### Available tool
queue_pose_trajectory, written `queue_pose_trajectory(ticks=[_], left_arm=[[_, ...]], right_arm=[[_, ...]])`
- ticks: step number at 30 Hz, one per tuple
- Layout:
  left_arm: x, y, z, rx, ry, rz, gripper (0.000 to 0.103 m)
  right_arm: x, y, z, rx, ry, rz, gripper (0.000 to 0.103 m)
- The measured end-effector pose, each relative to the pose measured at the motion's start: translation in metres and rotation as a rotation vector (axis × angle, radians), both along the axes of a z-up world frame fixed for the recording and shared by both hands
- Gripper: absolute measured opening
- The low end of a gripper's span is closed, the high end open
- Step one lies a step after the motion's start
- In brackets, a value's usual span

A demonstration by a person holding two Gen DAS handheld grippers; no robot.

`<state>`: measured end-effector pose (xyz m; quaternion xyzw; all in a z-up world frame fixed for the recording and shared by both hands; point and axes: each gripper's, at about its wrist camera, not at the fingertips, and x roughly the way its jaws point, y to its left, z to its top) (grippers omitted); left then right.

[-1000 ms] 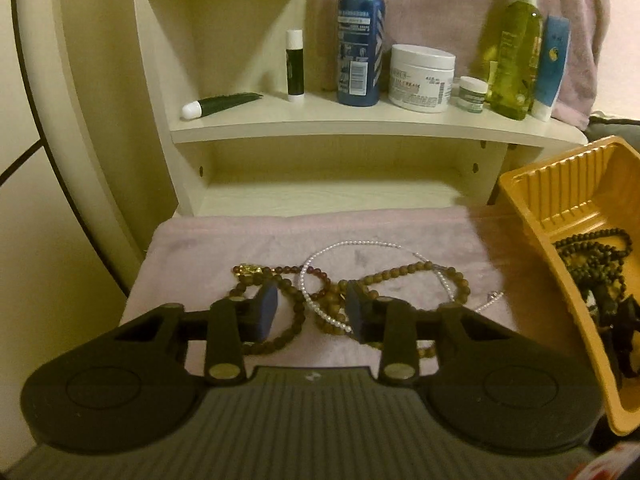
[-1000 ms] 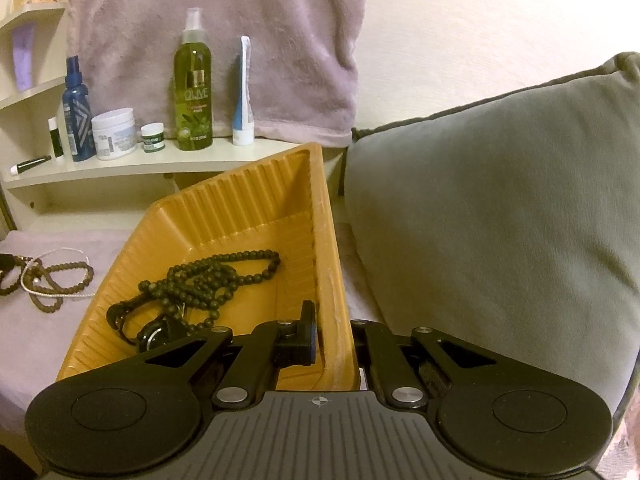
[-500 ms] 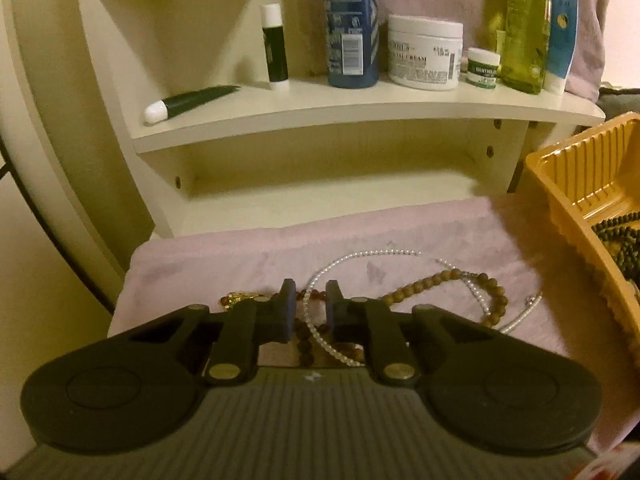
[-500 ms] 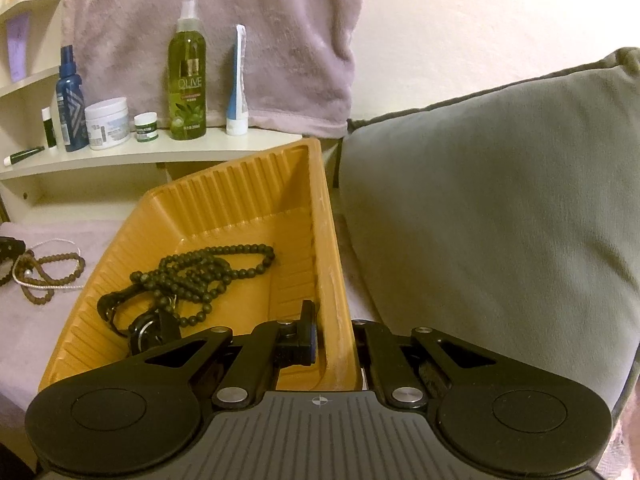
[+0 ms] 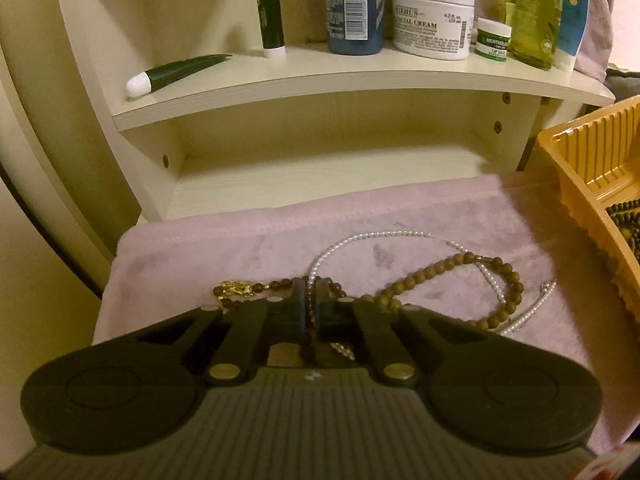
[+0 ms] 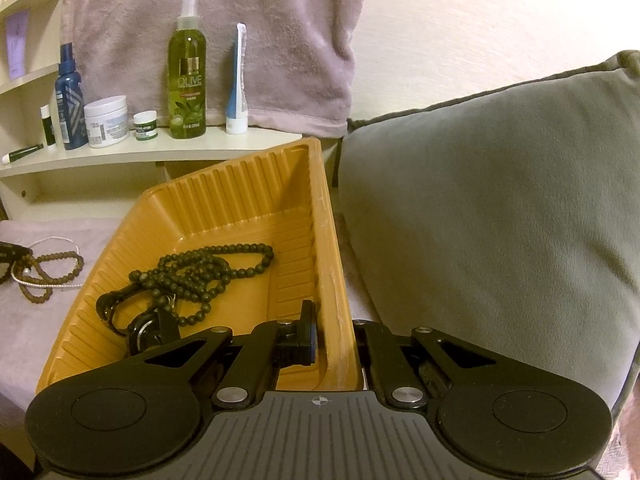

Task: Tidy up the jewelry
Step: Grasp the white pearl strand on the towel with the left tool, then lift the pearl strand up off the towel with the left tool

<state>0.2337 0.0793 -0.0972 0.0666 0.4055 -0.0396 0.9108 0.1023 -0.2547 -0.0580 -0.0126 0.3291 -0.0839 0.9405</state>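
On the pink towel (image 5: 240, 240) lie a white pearl necklace (image 5: 384, 235), a tan wooden bead strand (image 5: 440, 272) and a dark brown bead strand with a gold charm (image 5: 236, 289). My left gripper (image 5: 309, 300) is shut on the pearl necklace and brown beads where they cross. My right gripper (image 6: 334, 332) is shut on the right wall of the orange tray (image 6: 332, 240) and holds it tilted. Dark green beads (image 6: 208, 268) and a black clasp piece (image 6: 140, 328) lie in the tray.
A cream shelf (image 5: 360, 80) behind the towel holds a blue bottle (image 5: 352, 0), a white cream jar (image 5: 432, 20), a lip balm (image 5: 270, 12) and a green tube (image 5: 180, 74). A grey cushion (image 6: 500, 200) stands right of the tray.
My left gripper moved forward and down over the necklaces and its jaws closed from wide open onto the strands. The right gripper kept its hold on the tray wall.
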Motion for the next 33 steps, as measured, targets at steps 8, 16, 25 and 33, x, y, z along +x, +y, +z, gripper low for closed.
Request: queue_pose_trajectory(ticks=[8, 16, 25, 33], left_arm=[[-0.014, 0.000, 0.029, -0.038, -0.058, -0.013, 0.002], [-0.024, -0.011, 0.089, -0.081, -0.165, -0.062, 0.002], [-0.031, -0.042, 0.154, -0.110, -0.277, -0.151, 0.002], [-0.038, -0.068, 0.195, -0.131, -0.351, -0.220, 0.002]], right_arm=[[-0.001, 0.003, 0.003, 0.001, -0.008, 0.004, 0.005], [-0.003, 0.003, 0.004, 0.005, -0.023, 0.008, 0.005], [-0.006, 0.006, 0.009, 0.012, -0.045, 0.020, 0.005], [-0.007, 0.007, 0.011, 0.016, -0.053, 0.022, 0.005]])
